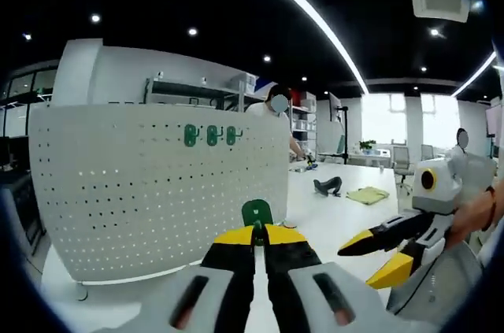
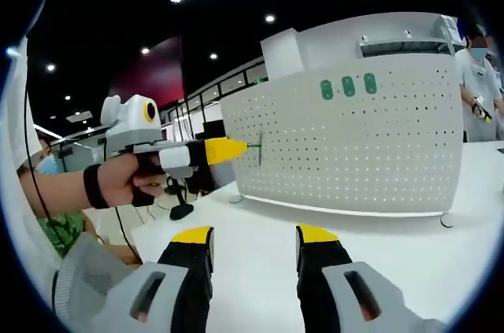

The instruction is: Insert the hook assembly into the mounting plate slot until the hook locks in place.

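Note:
A white perforated mounting plate (image 1: pixel 157 183) stands upright on the white table (image 1: pixel 339 223). Three green hooks (image 1: pixel 211 135) hang near its top edge. My left gripper (image 1: pixel 258 232) is shut on a green hook assembly (image 1: pixel 256 212), held a short way in front of the plate. In the right gripper view the left gripper (image 2: pixel 244 146) comes in from the left, and the hook (image 2: pixel 259 146) shows edge-on just short of the plate (image 2: pixel 354 144), below the three hung hooks (image 2: pixel 348 86). My right gripper (image 2: pixel 253 234) is open and holds nothing. It also shows at the right of the left gripper view (image 1: pixel 370 258).
A person (image 1: pixel 276 105) stands behind the plate's right end. A dark object (image 1: pixel 327 186) and a yellow-green cloth (image 1: pixel 366 195) lie further back on the table. A hand (image 2: pixel 118 179) holds the left gripper. Bare tabletop (image 2: pixel 260 215) stretches in front of the plate.

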Motion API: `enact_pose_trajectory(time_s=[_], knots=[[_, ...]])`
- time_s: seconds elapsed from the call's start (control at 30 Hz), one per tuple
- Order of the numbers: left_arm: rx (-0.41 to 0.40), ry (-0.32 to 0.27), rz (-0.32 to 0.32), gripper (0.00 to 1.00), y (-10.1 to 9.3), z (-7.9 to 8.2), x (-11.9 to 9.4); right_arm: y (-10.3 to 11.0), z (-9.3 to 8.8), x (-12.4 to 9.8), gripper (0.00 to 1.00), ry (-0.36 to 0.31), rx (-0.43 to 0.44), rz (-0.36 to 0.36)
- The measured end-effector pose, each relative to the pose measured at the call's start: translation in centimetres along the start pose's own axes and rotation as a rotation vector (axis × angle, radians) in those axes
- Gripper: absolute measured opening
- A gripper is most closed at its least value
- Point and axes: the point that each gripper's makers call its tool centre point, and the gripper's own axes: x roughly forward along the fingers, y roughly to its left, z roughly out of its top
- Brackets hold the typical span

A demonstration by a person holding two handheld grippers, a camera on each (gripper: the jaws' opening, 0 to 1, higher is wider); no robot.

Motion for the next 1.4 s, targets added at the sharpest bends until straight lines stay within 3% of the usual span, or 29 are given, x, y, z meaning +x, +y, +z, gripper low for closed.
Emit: enact_pose_trajectory(time_s=[0.47,0.7,0.93,1.07,1.4], knots=[[0.039,-0.028,0.093,0.03,2.4,2.0,1.4,-0.5,-0.2,-0.5,0.55,-0.008,0.013,-0.007],[0.061,-0.038,0.15,0.03,3.9,3.1,2.3,-0.7,-0.1,-0.8,0.55,-0.01,0.013,-0.015],[0.067,-0.044,0.199,0.03,5.1,3.8,2.9,-1.3,0.1,-1.2,0.57,-0.017,0.005,-0.039],[0.08,-0.034,0.233,0.03,5.6,3.9,3.3,-1.7,0.0,-1.2,0.64,-0.018,0.011,-0.051],[0.08,-0.023,0.304,0.03,6.9,4.0,3.9,-2.2,-0.1,-1.6,0.63,-0.022,0.02,-0.062]])
